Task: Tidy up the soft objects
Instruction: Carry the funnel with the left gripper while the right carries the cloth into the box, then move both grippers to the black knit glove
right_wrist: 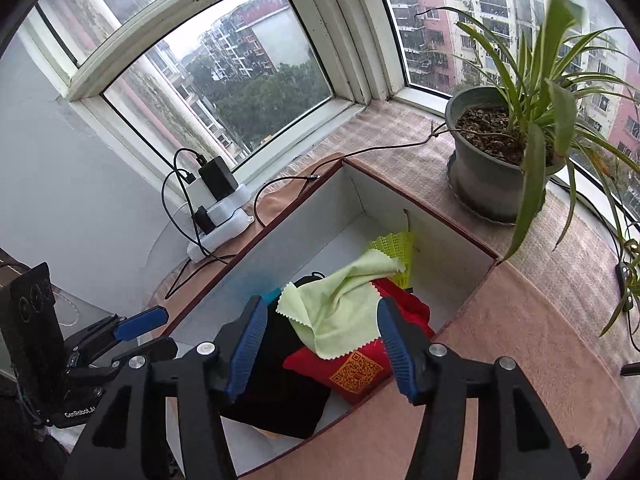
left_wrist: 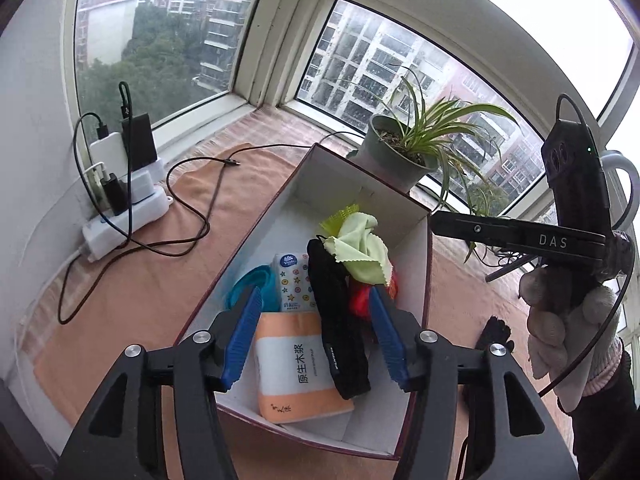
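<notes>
A long cardboard box [left_wrist: 416, 208], white inside with a dark red rim, lies open on the peach cloth [left_wrist: 132, 292] that covers the window-ledge worktop. The soft things are all inside it, heaped toward the near end. A pale green cloth [left_wrist: 362, 250] with a pinked, zigzag edge lies crumpled on top. Under it sits a red pouch [right_wrist: 360, 364] with an orange printed square, and beside that a black ribbed fabric piece [left_wrist: 336, 328]. A yellow-green mesh [right_wrist: 394, 244] pokes out behind the green cloth.

The left wrist view alone shows the rest of the load: an orange-and-white tissue pack [left_wrist: 296, 364] lying flat, a small white tissue pack [left_wrist: 294, 284] with star prints, and a round blue thing [left_wrist: 252, 284] against the box wall. It also shows a gloved hand [left_wrist: 568, 316] gripping the other tool's handle, and a small black item [left_wrist: 496, 332] on the cloth outside the box.

The right wrist view shows the red pouch's face clearly, and the soil in the grey pot [right_wrist: 492, 176] of a long-leaved plant just beyond the box.

The left claw [left_wrist: 314, 334] hangs over the near end of the box, about half open, holding nothing. The right claw [right_wrist: 322, 344] stands about as wide over the green cloth and red pouch, its blue ribbed pads [right_wrist: 248, 348] clear of both.

A white power strip [left_wrist: 124, 220] with plugged chargers and loose black cables sits by the wall.
</notes>
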Tool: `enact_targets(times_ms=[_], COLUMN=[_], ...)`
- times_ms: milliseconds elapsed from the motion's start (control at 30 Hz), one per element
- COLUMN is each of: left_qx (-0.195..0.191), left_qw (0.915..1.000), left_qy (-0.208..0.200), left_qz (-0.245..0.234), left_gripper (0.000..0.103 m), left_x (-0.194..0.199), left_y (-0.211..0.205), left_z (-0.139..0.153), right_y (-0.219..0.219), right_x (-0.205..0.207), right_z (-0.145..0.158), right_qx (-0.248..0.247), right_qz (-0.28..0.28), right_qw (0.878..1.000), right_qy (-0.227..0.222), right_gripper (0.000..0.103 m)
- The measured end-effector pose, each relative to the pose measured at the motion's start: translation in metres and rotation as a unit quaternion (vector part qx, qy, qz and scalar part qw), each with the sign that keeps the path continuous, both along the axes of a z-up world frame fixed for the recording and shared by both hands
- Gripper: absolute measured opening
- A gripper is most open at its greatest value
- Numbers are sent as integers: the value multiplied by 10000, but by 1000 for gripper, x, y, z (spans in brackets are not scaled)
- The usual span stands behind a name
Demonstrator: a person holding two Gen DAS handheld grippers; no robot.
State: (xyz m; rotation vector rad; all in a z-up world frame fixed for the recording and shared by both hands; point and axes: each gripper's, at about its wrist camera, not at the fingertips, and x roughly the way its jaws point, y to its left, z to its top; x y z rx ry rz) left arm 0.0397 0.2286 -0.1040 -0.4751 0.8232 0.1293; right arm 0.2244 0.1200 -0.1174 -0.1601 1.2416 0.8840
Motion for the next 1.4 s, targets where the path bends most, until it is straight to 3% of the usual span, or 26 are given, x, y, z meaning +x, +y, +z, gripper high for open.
enact_targets(times_ms=[367, 700, 967, 1200, 1400], left_qx=[137, 74, 5, -178, -243], left_qw=[9961, 9862, 9755, 9655, 9589], left_qy=[-147, -86, 162, 702, 1121], left_qz=[-863, -1652, -2193, -2501, -2596], left_gripper=[55, 55, 55, 55, 55], left_x=[6, 27, 53, 72, 91], left_y=[-69, -140, -197, -232, -249], left_z=[16, 13, -10, -52, -82], right_y=[-102, -214, -309, -369, -385], right_x=[-34, -57, -82, -85, -85], right_z=[42, 52, 24, -25, -60], right_qx=[130, -33, -324, -458, -279], right_qz=[-577, -1520, -2575, -3173, -3400], right_qw=[9976, 9863, 9639, 9472, 9381], right_qy=[-372, -643, -594, 65, 592], right_gripper=[53, 53, 53, 53, 53])
